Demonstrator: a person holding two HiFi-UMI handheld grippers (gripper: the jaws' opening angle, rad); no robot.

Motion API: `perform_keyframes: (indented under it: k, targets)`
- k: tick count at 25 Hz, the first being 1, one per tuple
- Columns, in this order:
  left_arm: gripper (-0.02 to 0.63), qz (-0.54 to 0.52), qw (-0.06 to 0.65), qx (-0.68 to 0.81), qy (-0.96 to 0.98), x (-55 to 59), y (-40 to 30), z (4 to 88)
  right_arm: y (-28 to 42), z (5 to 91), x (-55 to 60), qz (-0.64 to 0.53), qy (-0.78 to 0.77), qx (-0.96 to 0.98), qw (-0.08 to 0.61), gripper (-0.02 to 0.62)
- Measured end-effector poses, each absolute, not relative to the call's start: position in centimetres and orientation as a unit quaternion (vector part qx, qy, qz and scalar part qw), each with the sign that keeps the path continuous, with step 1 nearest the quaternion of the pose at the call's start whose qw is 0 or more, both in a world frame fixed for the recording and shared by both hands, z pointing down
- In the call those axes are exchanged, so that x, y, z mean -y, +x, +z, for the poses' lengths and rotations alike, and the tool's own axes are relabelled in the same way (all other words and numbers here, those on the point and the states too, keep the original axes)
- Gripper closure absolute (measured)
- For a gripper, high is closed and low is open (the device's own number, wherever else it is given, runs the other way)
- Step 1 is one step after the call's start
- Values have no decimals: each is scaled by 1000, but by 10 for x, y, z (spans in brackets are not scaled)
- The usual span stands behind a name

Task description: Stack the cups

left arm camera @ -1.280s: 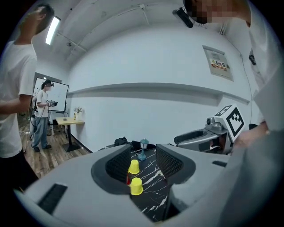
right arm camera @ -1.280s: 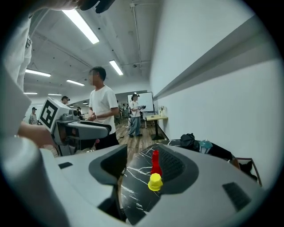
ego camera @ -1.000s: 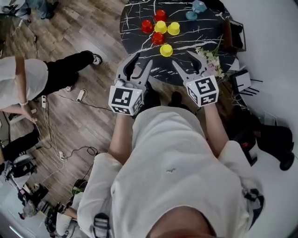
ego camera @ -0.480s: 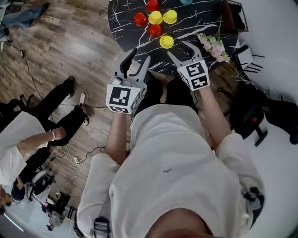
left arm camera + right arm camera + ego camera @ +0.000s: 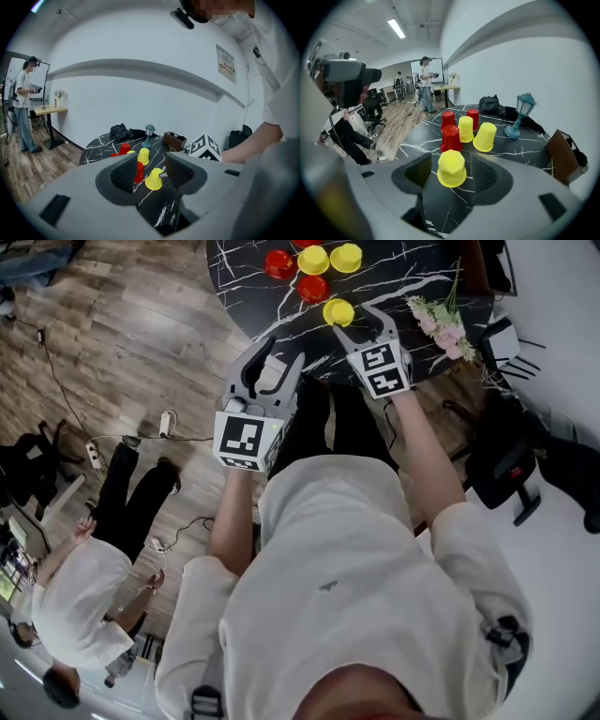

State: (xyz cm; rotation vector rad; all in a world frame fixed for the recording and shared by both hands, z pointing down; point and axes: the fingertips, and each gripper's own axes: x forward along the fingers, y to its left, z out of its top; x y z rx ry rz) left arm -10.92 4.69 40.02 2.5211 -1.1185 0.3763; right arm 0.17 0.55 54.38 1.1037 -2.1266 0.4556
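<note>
Right gripper view shows yellow cup (image 5: pixel 451 168) untouched between just-widened jaws.

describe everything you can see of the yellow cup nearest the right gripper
The yellow cup is plain, glossy plastic by the look, faceted and tapered, standing upside down with its wide rim flat on the black marbled table. It stands at the cluster's near edge, just in front of a red cup. The right gripper, whose jaws have just been opening, frames it; the pads do not touch it.
</note>
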Motion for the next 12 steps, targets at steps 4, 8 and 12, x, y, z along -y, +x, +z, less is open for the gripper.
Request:
perform_keyframes:
  k: [4,8,12]
  targets:
    - [431,143,191,412,879,-44,-109,410,0,563,-2,172,398,823,367,344]
    - [430,151,199,429,868,-37,-103,415,2,570,2,169,376,830,376,368]
    - [430,151,211,447,856,-27,-95,420,4,567,4,164,347,843,378,383]
